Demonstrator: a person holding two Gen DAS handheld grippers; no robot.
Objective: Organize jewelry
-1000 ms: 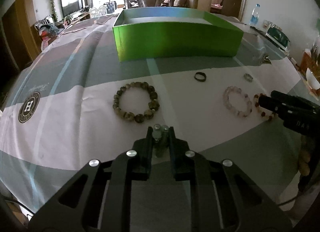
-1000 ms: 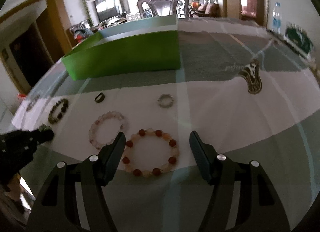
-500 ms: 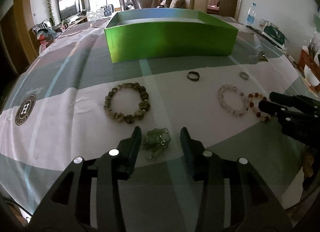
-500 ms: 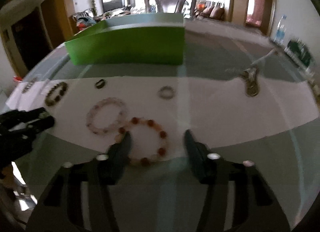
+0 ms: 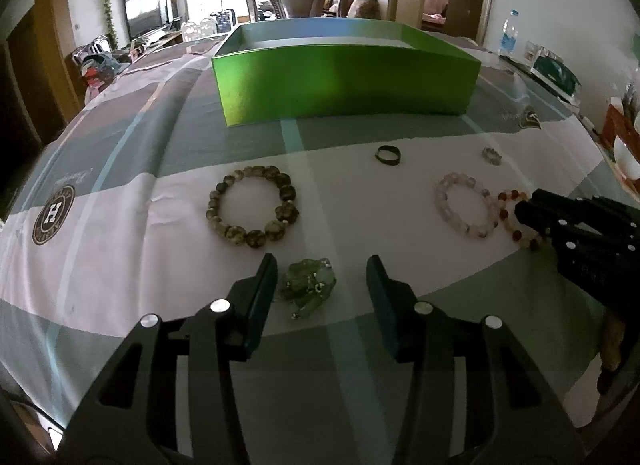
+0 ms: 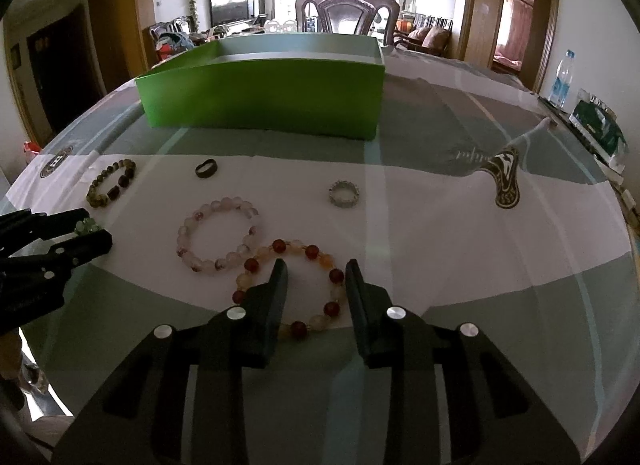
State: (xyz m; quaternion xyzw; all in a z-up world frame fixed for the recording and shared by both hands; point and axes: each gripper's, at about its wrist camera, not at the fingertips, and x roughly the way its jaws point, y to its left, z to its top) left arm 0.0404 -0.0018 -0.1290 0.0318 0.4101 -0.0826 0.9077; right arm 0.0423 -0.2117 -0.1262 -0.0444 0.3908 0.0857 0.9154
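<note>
My right tongs (image 6: 316,275) are closing over the red-and-amber bead bracelet (image 6: 289,288) on the bench (image 6: 440,233), its near arc between the pads, not yet pinched; my left tongs (image 5: 322,279) are opening, spread around the green crystal cluster (image 5: 307,285); only the left view shows the green box (image 5: 344,83) interior rim.

Backlit window glare, fisheye edges, sharp

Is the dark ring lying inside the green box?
No, the dark ring lies on the tablecloth in front of the green box.
</note>
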